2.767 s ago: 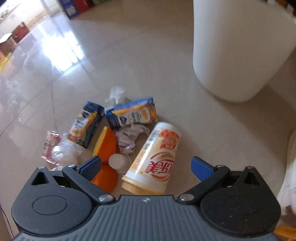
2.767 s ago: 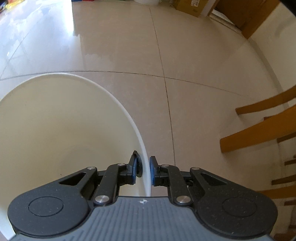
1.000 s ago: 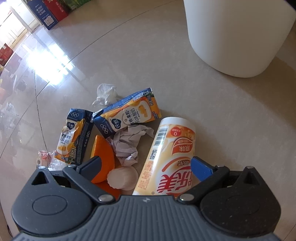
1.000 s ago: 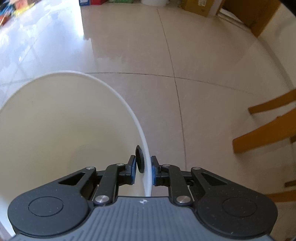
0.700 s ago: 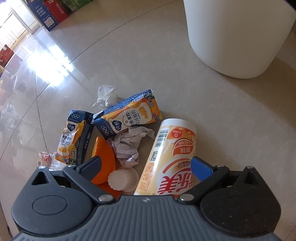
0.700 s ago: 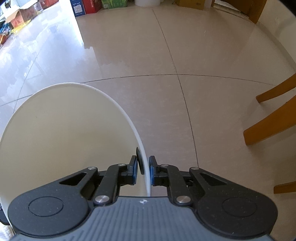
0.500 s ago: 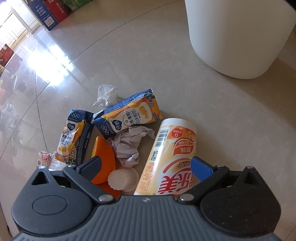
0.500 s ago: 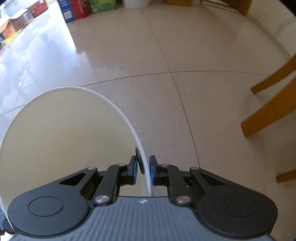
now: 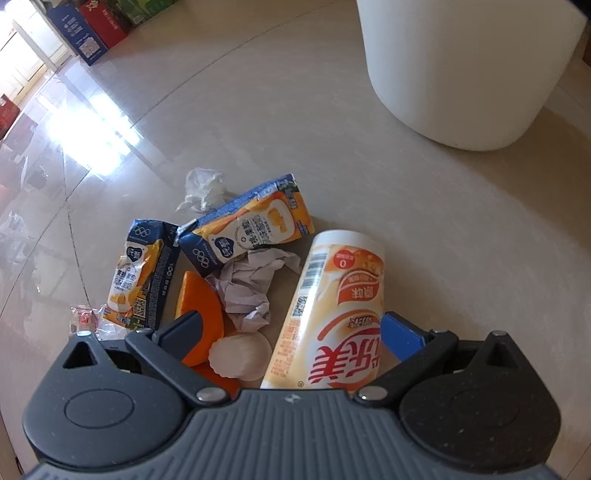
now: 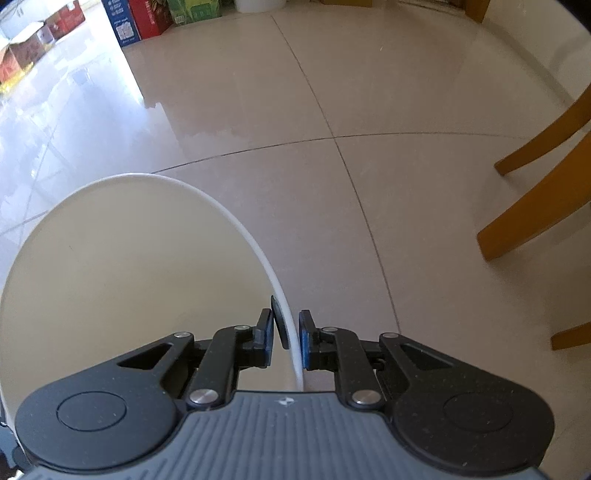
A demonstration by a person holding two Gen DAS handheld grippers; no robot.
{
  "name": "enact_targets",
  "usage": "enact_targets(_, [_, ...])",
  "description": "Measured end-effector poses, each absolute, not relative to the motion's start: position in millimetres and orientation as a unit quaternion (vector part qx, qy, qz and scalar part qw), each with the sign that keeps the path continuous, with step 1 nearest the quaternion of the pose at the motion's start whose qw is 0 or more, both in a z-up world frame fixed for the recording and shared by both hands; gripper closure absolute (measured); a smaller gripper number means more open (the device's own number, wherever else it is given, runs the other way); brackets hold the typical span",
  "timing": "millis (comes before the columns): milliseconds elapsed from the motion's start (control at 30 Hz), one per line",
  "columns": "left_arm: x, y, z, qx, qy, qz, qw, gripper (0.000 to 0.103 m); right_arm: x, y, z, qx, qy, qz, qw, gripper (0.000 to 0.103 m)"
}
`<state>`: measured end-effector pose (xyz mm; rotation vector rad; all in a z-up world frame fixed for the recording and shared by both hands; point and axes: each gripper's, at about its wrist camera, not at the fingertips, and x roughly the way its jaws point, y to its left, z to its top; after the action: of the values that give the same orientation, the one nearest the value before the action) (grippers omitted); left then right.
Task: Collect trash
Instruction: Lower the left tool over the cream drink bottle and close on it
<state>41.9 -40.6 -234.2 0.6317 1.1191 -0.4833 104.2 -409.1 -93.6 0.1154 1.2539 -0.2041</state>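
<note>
Since a moment ago the bin has slid a touch across the left wrist view and the right wrist view has rolled, swinging the chair legs further up the right edge, while the left hand has barely budged over the litter. Nearest in, the left gripper [image 9: 291, 328] hangs with its fingers spread wide, and the big yellow cup [image 9: 332, 317] lies on its side between them, hard by the blue right finger [image 9: 402, 332] but not yet squeezed. That reads as lining up for the first pick. Beside the cup, toward the left finger, sit an eggshell [image 9: 240, 354] and an orange peel [image 9: 199, 314], with a crumpled paper [image 9: 251, 284] just beyond. Further out, two flattened drink cartons [image 9: 247, 232] lie on the floor [image 9: 443, 240], a white tissue [image 9: 203, 188] behind them and a small wrapper [image 9: 85, 319] off to the left. Well apart from the heap stands the white bin [image 9: 461, 74], upright. Over to the right gripper [image 10: 286, 339]: its fingers are pinched together on the bin's rim, one inside, one outside. My guess is it's steadying the bin close by so the trash has a short trip. Inside, what shows of the bin looks bare. Past it, glossy tiles, wooden chair legs [image 10: 535, 206] and coloured boxes [image 10: 144, 18] at the far wall.
</note>
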Motion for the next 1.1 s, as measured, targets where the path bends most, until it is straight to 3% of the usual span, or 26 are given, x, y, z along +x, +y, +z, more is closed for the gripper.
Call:
enact_targets(333, [39.7,-45.2,-250.7,0.313,0.537,-0.253,0.742,0.013,116.2,-416.3,-98.0,0.048,0.586,-0.096,0.803,0.085])
enact_targets(433, [38.1,-53.8,-258.7,0.336,0.541,-0.268,0.723,0.025,106.0,-413.1,-100.0,0.046,0.585,-0.097,0.804,0.085])
enact_targets(600, [44.9,-63.5,-266.2,0.333,0.555,-0.273,0.711,0.034,100.9,-408.4,-95.4,0.045,0.586,-0.095,0.804,0.085])
enact_targets(1100, [67.5,-65.3,-229.7,0.299,0.564,-0.257,0.725,0.035,100.3,-407.3,-92.9,0.044,0.586,-0.093,0.804,0.085])
